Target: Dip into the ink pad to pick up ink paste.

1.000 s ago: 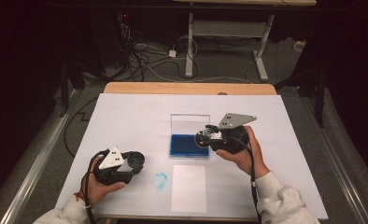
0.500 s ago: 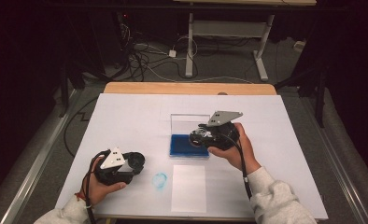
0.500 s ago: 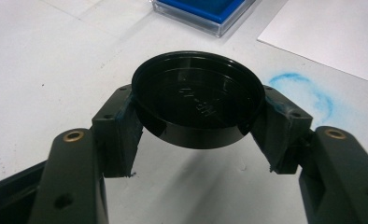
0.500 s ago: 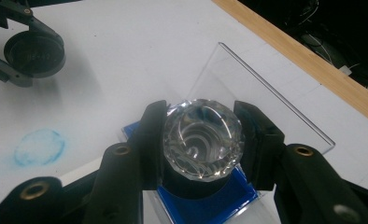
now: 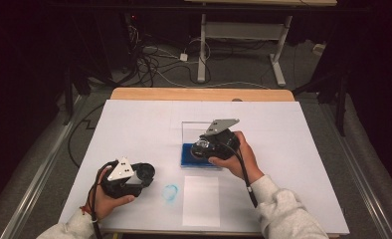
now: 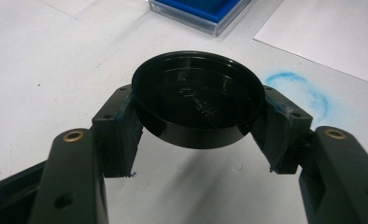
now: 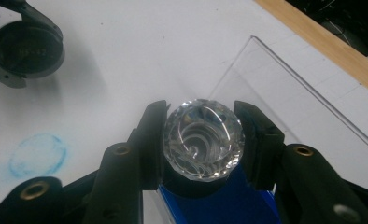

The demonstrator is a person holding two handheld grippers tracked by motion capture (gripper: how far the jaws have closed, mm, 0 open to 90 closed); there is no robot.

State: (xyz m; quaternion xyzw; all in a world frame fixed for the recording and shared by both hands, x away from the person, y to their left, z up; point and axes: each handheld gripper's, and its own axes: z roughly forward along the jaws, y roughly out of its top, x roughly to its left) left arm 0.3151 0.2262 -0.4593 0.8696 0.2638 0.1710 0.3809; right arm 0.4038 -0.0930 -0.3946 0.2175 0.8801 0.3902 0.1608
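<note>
1. My right claw (image 7: 198,140) grips the faceted stamp (image 7: 204,138) directly over the blue ink pad (image 5: 190,152).
2. My left claw (image 6: 198,126) clamps the black lid (image 6: 198,95), well left of that pad, beside a blue smudge (image 5: 170,192).

A white sheet of paper (image 5: 200,200) lies at the lower centre of the high view on the white table (image 5: 134,129), with a faint blue ring-shaped smudge (image 5: 170,192) just to its left. A wooden edge strip (image 5: 199,94) borders the table's far side. Beyond it, in the upper frame, tangled cables (image 5: 154,55) and a grey desk frame (image 5: 244,35) stand on the floor.
</note>
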